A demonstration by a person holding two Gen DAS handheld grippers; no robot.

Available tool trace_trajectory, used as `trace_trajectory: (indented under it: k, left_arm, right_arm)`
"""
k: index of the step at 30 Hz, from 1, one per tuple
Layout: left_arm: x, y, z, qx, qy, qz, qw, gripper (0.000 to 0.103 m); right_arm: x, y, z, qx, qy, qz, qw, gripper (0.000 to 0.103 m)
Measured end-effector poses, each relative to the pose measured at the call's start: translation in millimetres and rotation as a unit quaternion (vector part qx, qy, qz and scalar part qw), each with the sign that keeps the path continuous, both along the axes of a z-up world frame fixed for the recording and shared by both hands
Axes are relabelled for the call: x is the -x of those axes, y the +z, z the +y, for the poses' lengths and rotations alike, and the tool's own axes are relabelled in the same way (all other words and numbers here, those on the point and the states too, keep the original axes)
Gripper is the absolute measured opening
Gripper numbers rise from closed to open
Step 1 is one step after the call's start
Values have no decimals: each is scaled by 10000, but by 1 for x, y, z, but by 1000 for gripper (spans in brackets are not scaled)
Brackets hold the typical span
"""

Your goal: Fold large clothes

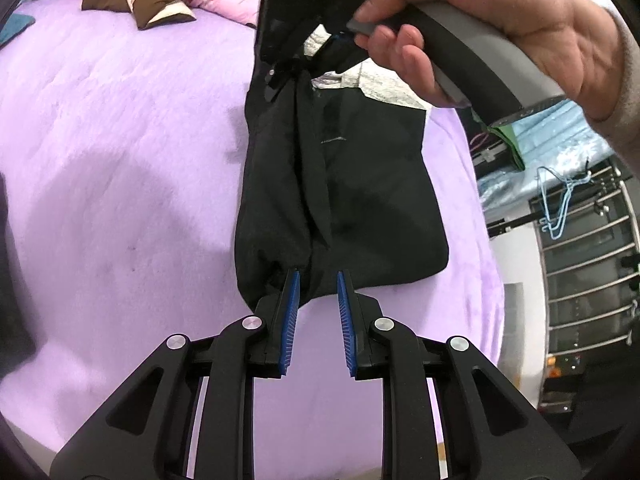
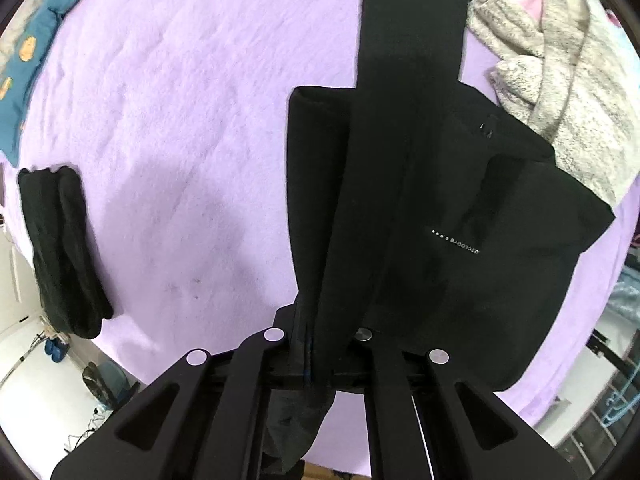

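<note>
Jacket [image 2: 460, 216] lies near the bed's [image 2: 180, 120] right edge. Right gripper [image 2: 316, 360] is clenched on a sleeve strip; left gripper [image 1: 318, 308] is released at the hem. I'd grab the hem first, then fold evenly.

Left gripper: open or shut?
Open: the left gripper shows a clear gap between its blue pads, at the black garment.

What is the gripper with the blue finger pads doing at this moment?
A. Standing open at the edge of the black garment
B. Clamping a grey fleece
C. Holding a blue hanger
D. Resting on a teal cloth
A: the left gripper has its blue pads spread apart, with the lower edge of the black garment just at their tips, not pinched.
</note>
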State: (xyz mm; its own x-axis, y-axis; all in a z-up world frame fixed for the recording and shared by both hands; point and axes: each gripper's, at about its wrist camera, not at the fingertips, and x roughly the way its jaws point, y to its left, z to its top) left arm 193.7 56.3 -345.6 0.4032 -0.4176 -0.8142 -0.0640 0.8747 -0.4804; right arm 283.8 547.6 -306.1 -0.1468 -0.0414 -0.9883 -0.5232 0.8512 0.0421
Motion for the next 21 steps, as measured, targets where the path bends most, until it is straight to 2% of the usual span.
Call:
trace_trajectory:
  k: [2, 5, 8, 11, 14, 21]
  left_arm:
    - [5, 3, -3, -12, 7, -6, 10000, 28]
    - [15, 8, -6, -11, 2, -117, 9999, 29]
    - [30, 9, -12, -478, -136, -307, 9983, 29]
    - [41, -1, -8, -436, -161, -232, 9987, 29]
    - [46, -13, -8, -573, -231, -168, 9979, 37]
    - [27, -41, -3, -586, -99, 18, 9982, 40]
  right_arm:
    - [-3, 3, -12, -124, -143, -38, 9998, 3]
    - [-6, 6, -30, -159, -181, -132, 9996, 3]
    - [-8, 12, -52, -320, -437, -140, 9984, 3]
    - [-15, 20, -75, -491, -660, -170, 9965, 3]
    - [-20, 30, -102, -671, -827, -206, 9941, 3]
    - [-32, 56, -164, -1075, -1228, -416, 9857, 3]
